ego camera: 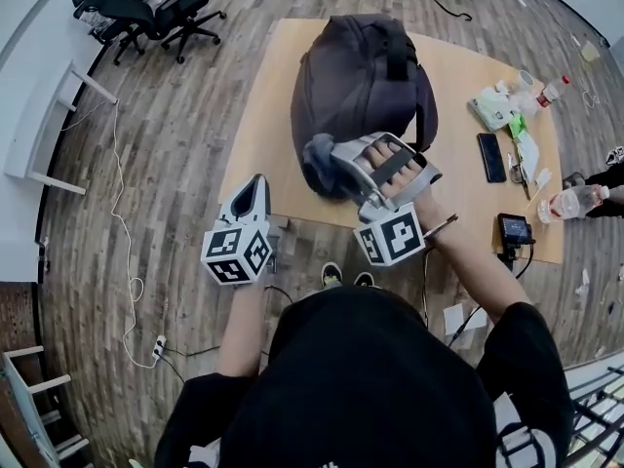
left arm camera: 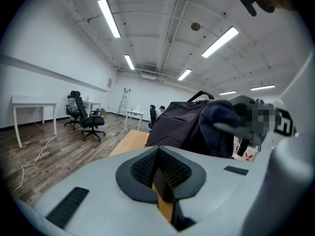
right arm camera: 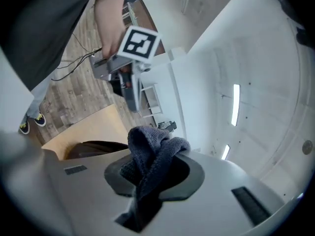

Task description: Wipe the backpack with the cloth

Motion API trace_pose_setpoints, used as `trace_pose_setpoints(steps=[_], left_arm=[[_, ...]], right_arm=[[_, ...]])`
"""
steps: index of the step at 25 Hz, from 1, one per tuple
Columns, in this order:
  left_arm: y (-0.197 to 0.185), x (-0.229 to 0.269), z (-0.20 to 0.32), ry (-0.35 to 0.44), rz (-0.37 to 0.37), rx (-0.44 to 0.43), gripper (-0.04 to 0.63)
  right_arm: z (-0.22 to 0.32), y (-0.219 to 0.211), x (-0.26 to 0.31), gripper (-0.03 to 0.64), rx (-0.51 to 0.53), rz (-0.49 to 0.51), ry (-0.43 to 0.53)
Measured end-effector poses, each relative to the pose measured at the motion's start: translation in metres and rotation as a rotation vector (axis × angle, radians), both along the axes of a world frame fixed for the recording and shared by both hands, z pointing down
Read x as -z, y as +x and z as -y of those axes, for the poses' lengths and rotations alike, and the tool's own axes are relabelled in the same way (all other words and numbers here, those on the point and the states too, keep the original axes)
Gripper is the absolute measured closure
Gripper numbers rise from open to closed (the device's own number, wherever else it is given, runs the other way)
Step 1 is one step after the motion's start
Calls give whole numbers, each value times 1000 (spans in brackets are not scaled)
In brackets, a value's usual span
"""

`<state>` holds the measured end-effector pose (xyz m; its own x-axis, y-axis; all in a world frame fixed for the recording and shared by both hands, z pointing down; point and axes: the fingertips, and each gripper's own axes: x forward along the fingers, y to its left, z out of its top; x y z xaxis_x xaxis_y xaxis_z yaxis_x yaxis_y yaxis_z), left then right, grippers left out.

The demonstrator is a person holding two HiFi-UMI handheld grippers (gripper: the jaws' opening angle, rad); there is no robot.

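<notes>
- Backpack (ego camera: 356, 86), dark: stands on the bench (ego camera: 263, 135), between its centre and its far edge.
- Cloth (ego camera: 319, 164), dark blue: bunched and pinched in the right claw (ego camera: 327, 169), at the backpack's near side; whether it touches the backpack cannot be told.
- Left claw (ego camera: 258, 185): pressed together, nothing in it, held by the bench's near left corner.
- Phone (ego camera: 491, 157), black: lies flat toward the bench's right edge.
- Water bottle (ego camera: 575, 203): lies by the near right corner.

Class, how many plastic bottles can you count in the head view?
2. A red-capped bottle lies at the far right of the table, beside the packets. A clear bottle lies at its right edge, nearer the person. The backpack may hide more.
</notes>
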<state>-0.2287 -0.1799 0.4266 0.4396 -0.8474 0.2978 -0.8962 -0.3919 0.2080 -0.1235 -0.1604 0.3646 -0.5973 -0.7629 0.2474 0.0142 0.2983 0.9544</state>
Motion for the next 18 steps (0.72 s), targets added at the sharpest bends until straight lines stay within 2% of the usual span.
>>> trace_pose_setpoints(steps=[3, 5, 6, 7, 8, 11, 14, 16, 17, 18], left_arm=[[3, 1, -1, -1, -4, -11, 578], [6, 2, 0, 0, -7, -17, 578], [8, 2, 1, 1, -8, -20, 578], [11, 3, 1, 2, -8, -23, 578], [13, 3, 1, 2, -9, -26, 578], [19, 3, 2, 1, -11, -36, 578], [18, 0, 1, -11, -10, -38, 578], [18, -3, 0, -21, -10, -36, 578], [18, -5, 1, -23, -8, -36, 578], [18, -5, 1, -24, -7, -37, 578]], right_arm=[[12, 13, 71, 546, -27, 98, 97], [40, 31, 116, 546, -93, 158, 161], [58, 42, 131, 546, -132, 169, 161], [74, 51, 138, 546, -160, 169, 116], [84, 56, 136, 546, -173, 163, 27], [82, 54, 109, 545, -121, 182, -267], [73, 53, 98, 537, -69, 286, -415], [67, 54, 100, 382, -25, 357, -517], [64, 57, 100, 340, -4, 364, -559], [60, 60, 100, 330, 12, 352, -590]])
